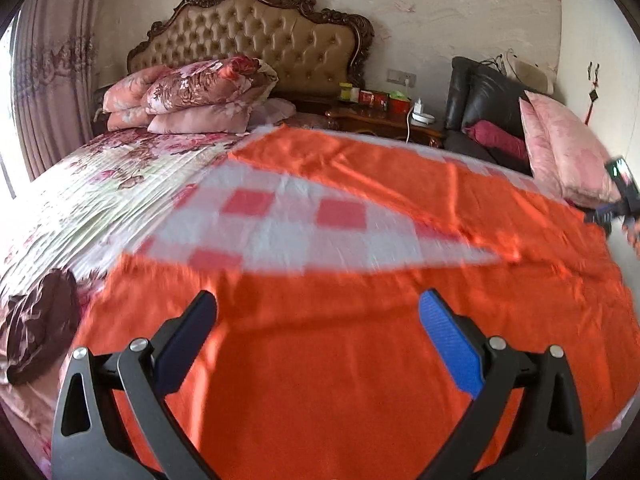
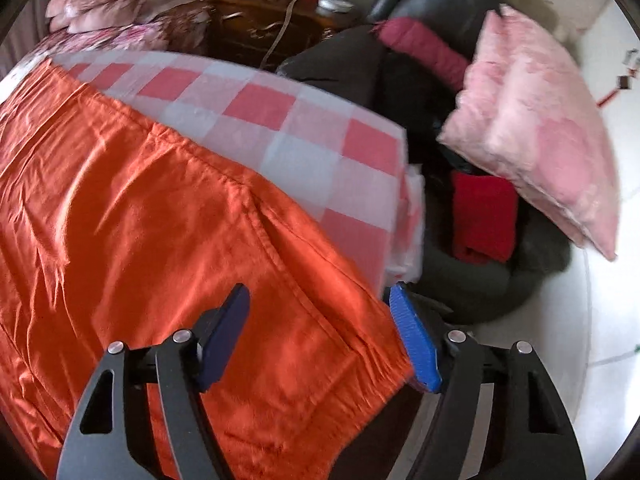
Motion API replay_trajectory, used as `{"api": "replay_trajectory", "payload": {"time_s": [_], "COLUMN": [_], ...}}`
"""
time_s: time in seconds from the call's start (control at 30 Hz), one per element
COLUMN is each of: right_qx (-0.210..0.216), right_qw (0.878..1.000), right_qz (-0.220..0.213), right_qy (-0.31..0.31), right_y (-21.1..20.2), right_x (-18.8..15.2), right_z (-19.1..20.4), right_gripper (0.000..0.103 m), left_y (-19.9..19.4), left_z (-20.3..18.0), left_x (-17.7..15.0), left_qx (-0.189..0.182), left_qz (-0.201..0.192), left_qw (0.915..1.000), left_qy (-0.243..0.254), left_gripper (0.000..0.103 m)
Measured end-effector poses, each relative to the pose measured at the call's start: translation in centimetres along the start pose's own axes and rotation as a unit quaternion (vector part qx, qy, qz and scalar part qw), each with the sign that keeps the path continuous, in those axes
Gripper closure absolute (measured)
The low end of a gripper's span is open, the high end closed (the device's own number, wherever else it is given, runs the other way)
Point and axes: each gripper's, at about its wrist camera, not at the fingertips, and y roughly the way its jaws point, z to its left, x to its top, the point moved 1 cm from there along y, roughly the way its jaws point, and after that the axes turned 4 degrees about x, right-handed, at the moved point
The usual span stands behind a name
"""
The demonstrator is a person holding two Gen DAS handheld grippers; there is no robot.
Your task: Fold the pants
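Note:
The orange pants [image 1: 320, 360] lie spread on the bed, their two legs forming a V over a pink-and-white checked sheet [image 1: 280, 232]. My left gripper [image 1: 318, 300] hovers open over the near leg, with nothing between its pads. The other gripper [image 1: 620, 196] shows at the right edge of this view. In the right wrist view the pants [image 2: 140, 220] run down to a gathered edge at the bed's corner. My right gripper [image 2: 318, 292] is open above that end, one finger [image 2: 414, 344] past the cloth's edge, the pads not pressing on it.
A floral quilt [image 1: 100, 184] and stacked pillows [image 1: 192, 96] fill the bed's far left below a tufted headboard [image 1: 256, 36]. A wooden nightstand [image 1: 384, 120] and a black leather chair [image 2: 420, 8] with a pink pillow [image 2: 532, 120] and red cloth [image 2: 484, 216] stand beside the bed.

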Motion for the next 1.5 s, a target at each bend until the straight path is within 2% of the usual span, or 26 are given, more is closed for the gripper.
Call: {"api": "replay_trajectory", "payload": {"time_s": [0.13, 0.2, 0.23, 0.27, 0.3, 0.33, 0.4, 0.53, 0.57, 0.6, 0.67, 0.7, 0.77, 0.8, 1.03, 1.27, 1.43, 1.47, 1.5], "right_qx": [0.016, 0.031, 0.047, 0.059, 0.064, 0.054, 0.032, 0.044, 0.047, 0.05, 0.051, 0.055, 0.074, 0.085, 0.145, 0.197, 0.218, 0.221, 0.222], "right_qw": [1.0, 0.999, 0.999, 0.998, 0.998, 0.998, 0.999, 0.992, 0.99, 0.987, 0.984, 0.981, 0.974, 0.971, 0.955, 0.933, 0.923, 0.922, 0.921], "right_qz": [0.008, 0.001, 0.0, -0.001, -0.002, -0.008, -0.036, -0.115, -0.13, -0.149, -0.173, -0.185, -0.213, -0.223, -0.259, -0.3, -0.313, -0.314, -0.316], "right_qy": [-0.004, -0.003, -0.002, -0.005, -0.011, -0.02, -0.02, 0.015, 0.017, 0.018, 0.013, 0.012, 0.011, 0.01, -0.013, -0.03, -0.047, -0.051, -0.057], "right_y": [1.6, 1.7, 1.7, 1.6, 1.6, 1.3, 0.0, -5.1, -6.3, -7.9, -10.1, -11.2, -14.0, -15.1, -20.9, -25.3, -27.0, -27.2, -27.6], "right_x": [0.4, 0.7, 0.8, 0.9, 1.0, 1.0, 0.9, 0.1, -0.3, -0.7, -1.4, -1.7, -2.3, -2.7, -5.3, -8.5, -10.4, -10.7, -11.1], "right_z": [-0.5, -0.6, -0.5, -0.3, 0.0, 0.6, 1.2, 1.4, 1.6, 2.1, 2.7, 3.0, 3.6, 3.7, 5.9, 6.6, 7.0, 7.2, 7.5], "right_gripper": [0.038, 0.047, 0.062, 0.072, 0.088, 0.099, 0.099, 0.099, 0.099, 0.1, 0.1, 0.1, 0.1, 0.1, 0.1, 0.1, 0.1, 0.1, 0.1], "left_y": [2.8, 4.5, 5.5, 6.6, 7.8, 8.8, 11.7, 18.2, 20.0, 21.0, 24.9, 26.4, 28.9, 30.7, 36.5, 38.9, 39.3, 39.3, 39.4], "left_z": [1.9, 2.7, 3.1, 3.6, 4.1, 4.3, 5.4, 8.0, 8.5, 8.9, 9.1, 9.1, 8.6, 8.1, 6.5, 5.4, 4.7, 4.6, 4.5], "left_x": [4.8, 7.0, 8.2, 9.4, 10.6, 11.4, 13.8, 19.2, 20.7, 21.4, 23.9, 24.6, 25.4, 25.9, 27.0, 26.7, 27.0, 27.2, 27.3], "left_qx": [-0.013, -0.015, -0.018, -0.018, -0.014, -0.015, -0.02, -0.036, -0.041, -0.044, -0.074, -0.078, -0.086, -0.097, -0.101, -0.1, -0.086, -0.079, -0.074], "left_qz": [0.013, 0.02, 0.027, 0.032, 0.042, 0.049, 0.072, 0.114, 0.127, 0.135, 0.168, 0.183, 0.215, 0.234, 0.286, 0.316, 0.327, 0.33, 0.331], "left_qw": [0.9996, 0.9991, 0.9986, 0.9981, 0.9972, 0.9963, 0.9925, 0.9784, 0.9725, 0.9688, 0.9533, 0.9472, 0.9374, 0.9294, 0.9083, 0.8942, 0.8959, 0.8979, 0.8998], "left_qy": [-0.021, -0.035, -0.041, -0.049, -0.061, -0.068, -0.097, -0.168, -0.191, -0.203, -0.24, -0.251, -0.261, -0.268, -0.288, -0.301, -0.288, -0.281, -0.275], "left_gripper": [0.002, 0.002, 0.002, 0.002, 0.002, 0.002, 0.006, 0.014, 0.02, 0.02, 0.024, 0.029, 0.031, 0.037, 0.045, 0.046, 0.046, 0.049, 0.065]}}
